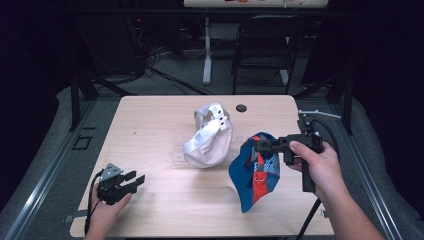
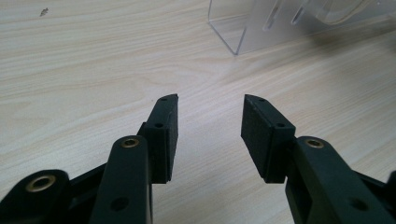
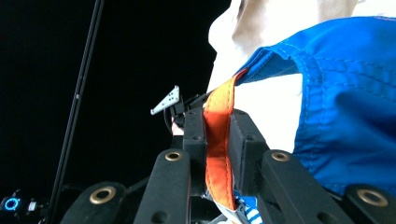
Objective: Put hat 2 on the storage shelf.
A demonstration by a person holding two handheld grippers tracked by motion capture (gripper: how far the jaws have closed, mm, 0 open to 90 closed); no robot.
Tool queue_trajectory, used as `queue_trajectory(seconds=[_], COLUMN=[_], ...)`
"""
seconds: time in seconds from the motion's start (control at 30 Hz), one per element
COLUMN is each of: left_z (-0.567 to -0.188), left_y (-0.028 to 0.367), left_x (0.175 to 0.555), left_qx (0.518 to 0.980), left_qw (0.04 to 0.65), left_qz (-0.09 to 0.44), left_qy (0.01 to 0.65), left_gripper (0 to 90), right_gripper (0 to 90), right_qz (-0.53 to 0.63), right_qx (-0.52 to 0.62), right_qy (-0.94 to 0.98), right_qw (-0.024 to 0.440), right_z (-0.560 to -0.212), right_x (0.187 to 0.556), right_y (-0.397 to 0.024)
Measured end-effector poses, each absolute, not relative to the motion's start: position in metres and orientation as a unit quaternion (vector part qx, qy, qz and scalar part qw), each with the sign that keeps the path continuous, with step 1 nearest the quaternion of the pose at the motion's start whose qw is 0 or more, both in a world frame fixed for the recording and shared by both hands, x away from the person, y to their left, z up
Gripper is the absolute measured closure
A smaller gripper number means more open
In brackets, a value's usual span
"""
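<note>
Keep the right gripper shut tight on the orange strap of the blue cap hanging under it – lift slowly (strap could slip) – and leave the left gripper, jaws apart, empty, well away from the white cap.

Your high view looks forward and down from above your side of the pale wooden table, taking in its whole top. Your left gripper view sits low and close over that wood, facing along its black tongs toward a clear plastic stand. Your right gripper view looks up, very near the blue and orange fabric cap, which the high view shares.
</note>
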State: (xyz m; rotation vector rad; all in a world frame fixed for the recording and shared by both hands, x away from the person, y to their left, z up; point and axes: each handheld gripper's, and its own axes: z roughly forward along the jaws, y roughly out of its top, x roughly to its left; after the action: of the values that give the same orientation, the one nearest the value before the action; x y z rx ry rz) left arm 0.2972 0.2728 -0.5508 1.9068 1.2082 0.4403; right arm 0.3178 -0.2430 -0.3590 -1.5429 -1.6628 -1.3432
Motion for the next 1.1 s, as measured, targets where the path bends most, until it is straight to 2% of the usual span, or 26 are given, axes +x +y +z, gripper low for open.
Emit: queue_trajectory(seconds=[0.4, 0.6, 0.77, 1.1], left_z=[-0.55, -0.55, -0.551, -0.552], left_y=[0.273, 0.273, 0.273, 0.272], left_x=[0.297, 0.297, 0.298, 0.299], left_qx=[0.76, 0.76, 0.762, 0.76], left_qw=[0.403, 0.403, 0.402, 0.405], left_qz=[0.174, 0.173, 0.172, 0.174], left_qy=[0.48, 0.479, 0.478, 0.477], left_gripper=[56.7, 56.7, 56.7, 56.7], right_gripper=[78.5, 78.5, 78.4, 78.5], right_qz=[-0.528, -0.53, -0.534, -0.533], right_qx=[-0.58, -0.59, -0.606, -0.629], right_qy=[-0.57, -0.567, -0.56, -0.538], right_qw=[0.245, 0.222, 0.186, 0.176], right_z=[-0.329, -0.313, -0.299, -0.299], right_x=[0.328, 0.339, 0.353, 0.383], right_y=[-0.262, -0.262, -0.265, -0.272])
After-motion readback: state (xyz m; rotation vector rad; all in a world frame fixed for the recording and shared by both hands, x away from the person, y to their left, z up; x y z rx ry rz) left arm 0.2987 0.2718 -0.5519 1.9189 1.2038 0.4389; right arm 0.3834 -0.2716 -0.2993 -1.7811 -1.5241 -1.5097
